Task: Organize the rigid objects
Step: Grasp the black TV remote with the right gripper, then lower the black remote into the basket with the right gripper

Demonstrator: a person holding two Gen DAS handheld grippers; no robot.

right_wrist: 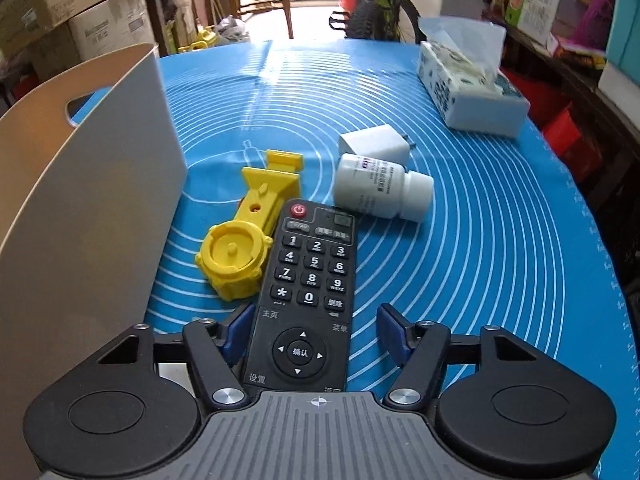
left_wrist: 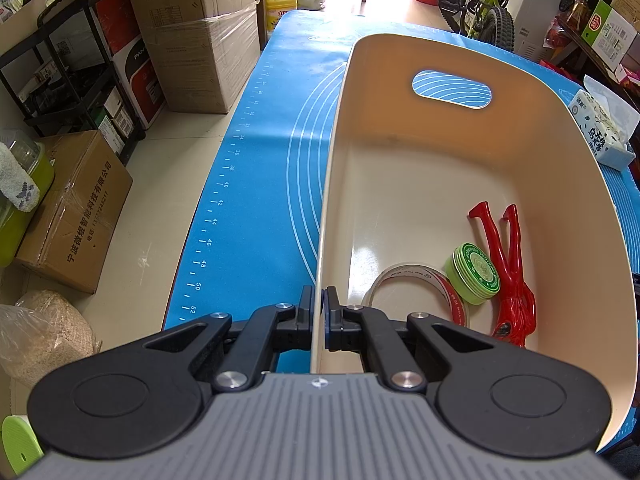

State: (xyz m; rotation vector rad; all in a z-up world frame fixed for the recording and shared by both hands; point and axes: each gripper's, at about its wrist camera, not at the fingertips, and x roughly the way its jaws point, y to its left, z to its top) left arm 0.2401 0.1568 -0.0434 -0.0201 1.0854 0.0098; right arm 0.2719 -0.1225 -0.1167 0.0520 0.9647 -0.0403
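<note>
Pinching the bin's (left_wrist: 400,168) near wall, my left gripper (left_wrist: 319,300) is clamped on the rim; slipping would let it slide. My right gripper (right_wrist: 312,330) straddles the remote (right_wrist: 308,292) on the table (right_wrist: 500,240), half-open, right pad clear; closing could nudge the touching yellow toy (right_wrist: 244,240).

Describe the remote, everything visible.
The remote is a black plastic slab lying flat, face up, on the blue mat. It has a red power button at the far end, a number pad mid-body and a round direction pad near the camera. Its near end sits between the right gripper's open blue pads; the left pad looks close or touching, the right one clear. The yellow part lies against its left edge.
</note>
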